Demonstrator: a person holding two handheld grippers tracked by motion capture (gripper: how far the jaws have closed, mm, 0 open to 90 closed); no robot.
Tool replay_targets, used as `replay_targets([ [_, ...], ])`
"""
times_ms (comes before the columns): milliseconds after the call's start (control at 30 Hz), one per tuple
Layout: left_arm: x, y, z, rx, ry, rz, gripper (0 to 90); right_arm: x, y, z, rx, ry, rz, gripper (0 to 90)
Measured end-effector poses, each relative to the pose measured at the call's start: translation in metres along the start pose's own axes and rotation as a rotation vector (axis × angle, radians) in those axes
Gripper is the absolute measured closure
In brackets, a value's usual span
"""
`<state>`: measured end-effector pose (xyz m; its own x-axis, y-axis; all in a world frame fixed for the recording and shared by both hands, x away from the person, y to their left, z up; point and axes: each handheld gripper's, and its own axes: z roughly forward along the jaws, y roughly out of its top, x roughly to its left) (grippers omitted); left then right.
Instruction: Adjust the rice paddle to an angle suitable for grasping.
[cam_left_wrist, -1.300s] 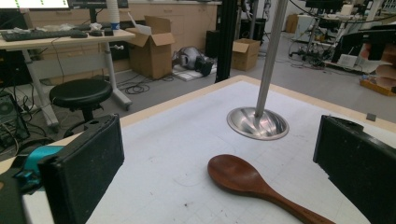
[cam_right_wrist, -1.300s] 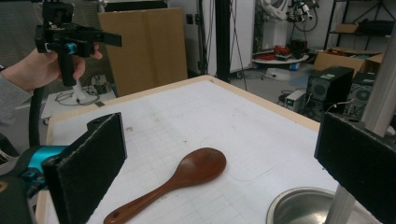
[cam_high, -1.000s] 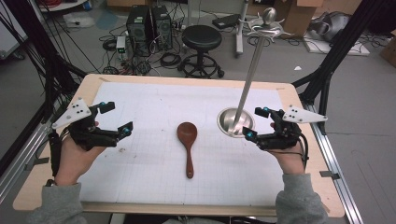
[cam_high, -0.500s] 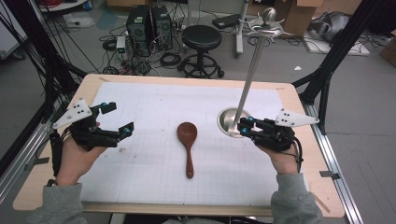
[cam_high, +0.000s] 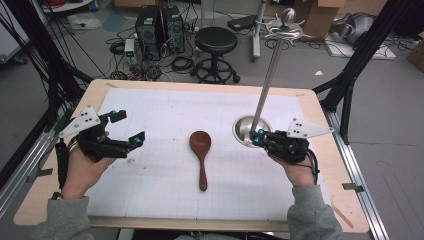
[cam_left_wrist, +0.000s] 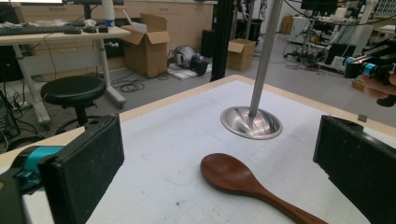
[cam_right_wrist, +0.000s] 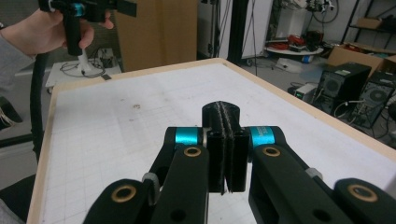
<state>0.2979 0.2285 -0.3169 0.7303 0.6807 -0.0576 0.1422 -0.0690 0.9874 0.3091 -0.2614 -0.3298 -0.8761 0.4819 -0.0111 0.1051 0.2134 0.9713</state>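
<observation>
While beside stand (cam_high: 251, 131), right gripper (cam_high: 258, 138) empty-jawed, closed

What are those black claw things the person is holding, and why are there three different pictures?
They are grippers: hand-held tools with two black jaws, a bit like big tweezers. A person holds one in each hand.

One picture comes from a camera up high, looking down on the table. There you see the left gripper and the right gripper. The other two pictures come from small cameras riding on each gripper, looking along its jaws.

On the table lies a brown wooden spoon. Beside it stands a shiny metal stand with a tall pole.

The left gripper's jaws are wide open, pointing toward the spoon. The right gripper's jaws have just closed flat together with nothing between them. Nothing is held yet.
</observation>
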Motion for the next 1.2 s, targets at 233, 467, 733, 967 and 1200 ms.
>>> replay_targets([
  [233, 0.0, 0.0, -0.002, 0.002, 0.011, 0.0, 2.3, 0.005, 0.003, 0.022, 0.003, 0.034, -0.007, 89.2],
  [467, 0.001, -0.002, -0.004, 0.009, 0.018, -0.001, 2.3, 0.006, 0.007, 0.055, 0.043, 0.075, -0.008, 89.3],
  [733, 0.001, -0.004, -0.009, 0.012, 0.03, 0.001, 2.3, 0.0, 0.003, 0.092, 0.085, 0.11, 0.008, 89.4],
  [967, 0.002, -0.005, -0.013, 0.015, 0.038, -0.004, 2.3, -0.001, 0.002, 0.121, 0.124, 0.136, 0.018, 89.4],
  [1200, 0.002, -0.007, -0.019, 0.015, 0.047, -0.005, 2.3, 0.004, 0.002, 0.151, 0.177, 0.177, 0.003, 89.5],
])
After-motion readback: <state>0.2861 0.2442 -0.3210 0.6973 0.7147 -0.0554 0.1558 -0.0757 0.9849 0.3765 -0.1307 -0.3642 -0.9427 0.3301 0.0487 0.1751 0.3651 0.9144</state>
